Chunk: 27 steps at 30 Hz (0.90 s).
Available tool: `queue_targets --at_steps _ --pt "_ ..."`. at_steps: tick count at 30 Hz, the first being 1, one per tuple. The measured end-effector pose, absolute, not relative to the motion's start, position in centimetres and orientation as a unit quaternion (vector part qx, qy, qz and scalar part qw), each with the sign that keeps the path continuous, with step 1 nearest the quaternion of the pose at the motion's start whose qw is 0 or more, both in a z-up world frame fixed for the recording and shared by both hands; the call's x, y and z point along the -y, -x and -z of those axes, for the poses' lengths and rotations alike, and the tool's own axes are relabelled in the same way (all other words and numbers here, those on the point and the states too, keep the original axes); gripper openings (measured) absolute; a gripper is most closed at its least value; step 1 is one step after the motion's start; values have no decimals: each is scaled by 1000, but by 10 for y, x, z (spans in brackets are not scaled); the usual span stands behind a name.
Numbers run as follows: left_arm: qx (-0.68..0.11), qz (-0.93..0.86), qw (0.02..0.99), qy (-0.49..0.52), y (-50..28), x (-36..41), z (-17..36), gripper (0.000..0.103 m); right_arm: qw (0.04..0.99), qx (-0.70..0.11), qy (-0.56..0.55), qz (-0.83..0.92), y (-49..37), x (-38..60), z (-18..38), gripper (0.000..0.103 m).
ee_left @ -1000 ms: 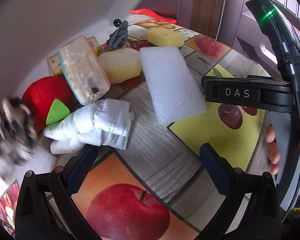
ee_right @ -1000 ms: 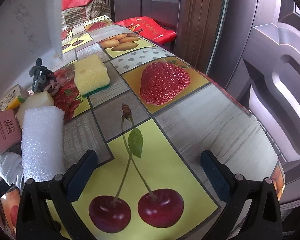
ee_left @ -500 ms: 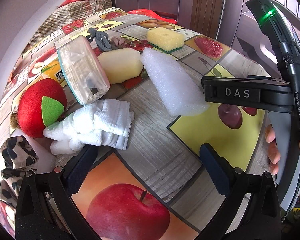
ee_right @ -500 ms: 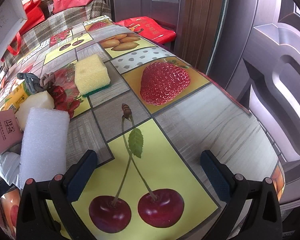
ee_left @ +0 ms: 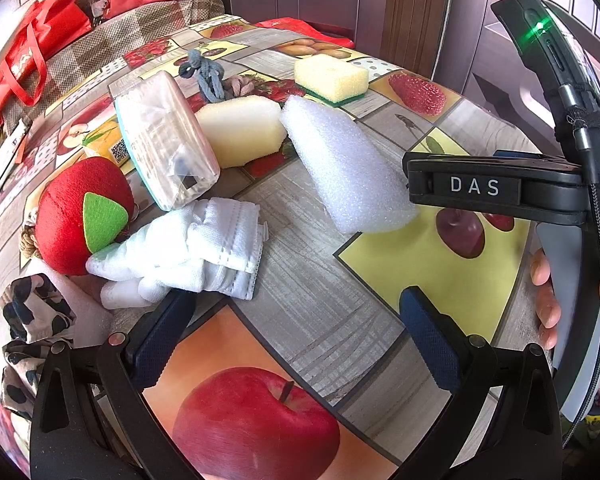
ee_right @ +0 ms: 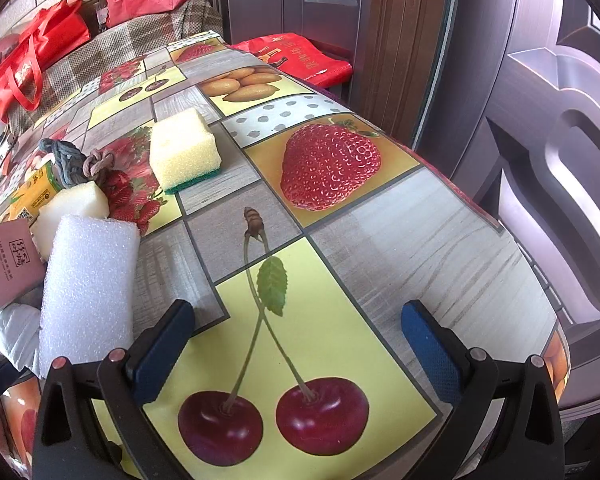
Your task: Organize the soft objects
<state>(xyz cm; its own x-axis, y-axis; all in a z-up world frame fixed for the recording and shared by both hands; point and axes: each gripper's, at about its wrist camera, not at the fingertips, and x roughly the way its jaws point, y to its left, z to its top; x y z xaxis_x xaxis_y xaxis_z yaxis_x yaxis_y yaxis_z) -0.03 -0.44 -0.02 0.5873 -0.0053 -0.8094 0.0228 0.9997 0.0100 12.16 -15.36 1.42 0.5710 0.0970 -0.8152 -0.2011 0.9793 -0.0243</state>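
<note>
Soft things lie in a cluster on the fruit-print table (ee_left: 312, 320). A white foam block (ee_left: 344, 172) (ee_right: 88, 280) lies nearest the middle. Behind it are a pale sponge lump (ee_left: 240, 136) (ee_right: 72, 204), a yellow sponge with a green base (ee_left: 332, 78) (ee_right: 184, 156) and a grey knotted cord (ee_left: 206, 76) (ee_right: 66, 160). A white folded cloth (ee_left: 188, 252) touches a red plush apple (ee_left: 82, 216). A tissue pack (ee_left: 166, 140) leans over them. My left gripper (ee_left: 296, 340) is open just in front of the cloth. My right gripper (ee_right: 296, 348) is open over the cherry print, holding nothing.
A spotted cloth (ee_left: 32, 332) lies at the table's left edge. Red bags (ee_right: 24, 64) sit on a checked seat beyond the table. A dark door (ee_right: 520, 100) stands to the right, close to the table edge (ee_right: 540, 272). A hand (ee_left: 548, 292) holds the right gripper's handle.
A large white blurred thing that covered the upper left of both views has gone, and the room behind shows. The foam block has shifted slightly. Both grippers stay in place and open.
</note>
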Motion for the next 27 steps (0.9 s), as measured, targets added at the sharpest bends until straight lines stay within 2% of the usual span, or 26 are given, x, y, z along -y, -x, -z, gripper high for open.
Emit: queue_targets --at_steps 27 --pt "-454 8 891 -10 0 4 0 103 884 -455 57 -85 -121 152 -14 103"
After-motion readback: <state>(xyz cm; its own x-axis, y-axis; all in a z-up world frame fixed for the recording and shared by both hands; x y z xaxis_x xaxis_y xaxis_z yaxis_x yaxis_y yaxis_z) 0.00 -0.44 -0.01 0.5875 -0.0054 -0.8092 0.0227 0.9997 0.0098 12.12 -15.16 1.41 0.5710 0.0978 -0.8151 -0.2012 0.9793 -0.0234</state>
